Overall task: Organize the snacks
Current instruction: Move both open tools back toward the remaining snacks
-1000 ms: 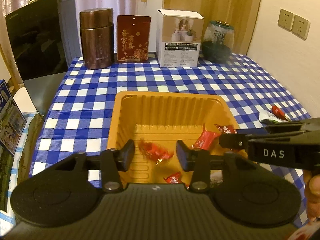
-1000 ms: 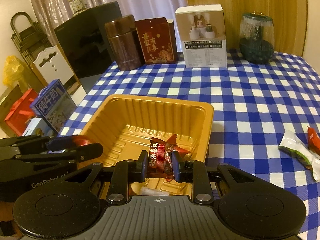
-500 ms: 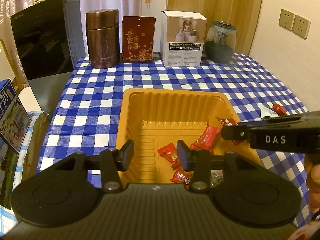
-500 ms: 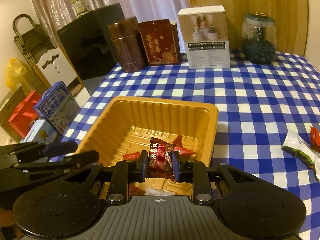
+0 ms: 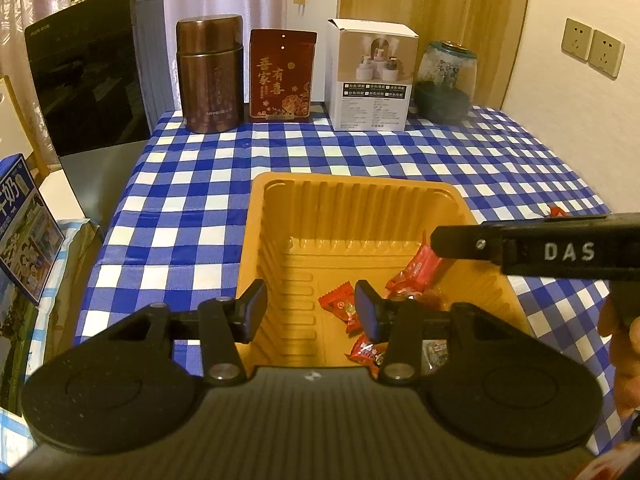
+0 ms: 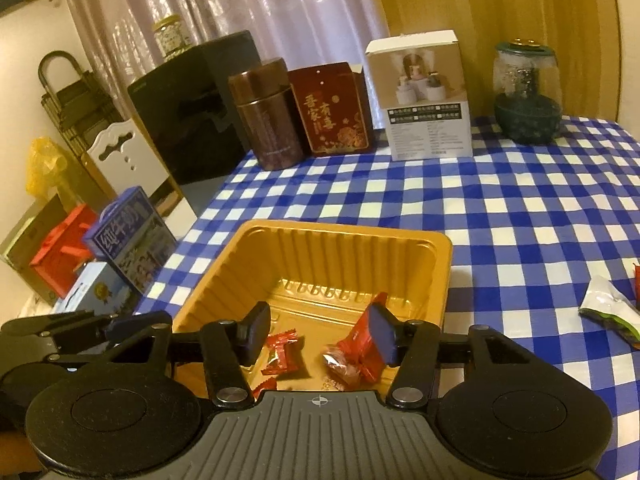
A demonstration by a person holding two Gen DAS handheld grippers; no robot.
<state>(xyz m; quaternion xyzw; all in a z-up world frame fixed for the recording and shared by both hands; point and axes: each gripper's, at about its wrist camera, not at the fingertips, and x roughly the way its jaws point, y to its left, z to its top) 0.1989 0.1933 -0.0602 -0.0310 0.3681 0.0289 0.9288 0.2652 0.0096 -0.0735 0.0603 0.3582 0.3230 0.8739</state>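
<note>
Here the yellow tray (image 6: 436, 264) sits on the blue-and-white checked tabletop (image 6: 520, 216), and both grippers hang over its near end. The right gripper (image 6: 318, 334) has its jaws opening, with nothing pinched between them: a red candy (image 6: 360, 344) lies in the tray just by the right finger (image 6: 382, 334), and whether it touches the pad cannot be told. A second red candy (image 6: 281, 354) lies on the tray floor in the gap, closer to the left finger. The left gripper (image 5: 310, 312) holds its jaws partly apart and empty over the tray; below them lie a candy (image 5: 340, 306) and another (image 5: 366, 354) nearer the camera. A longer red candy (image 5: 418, 268) lies toward the tray's right wall, under the black bar of the right gripper, which crosses the left wrist view from the right. Outside the tray, on the cloth to the right, lie a white-and-green wrapper (image 6: 608, 312) and a bit of red at the picture's edge. Along the far edge of the tabletop stand a brown canister (image 5: 210, 74), a red box (image 5: 282, 76), a white box (image 5: 372, 76) and a glass jar (image 5: 446, 78). Part of a hand (image 5: 624, 344) shows at the right edge of the left wrist view.
</note>
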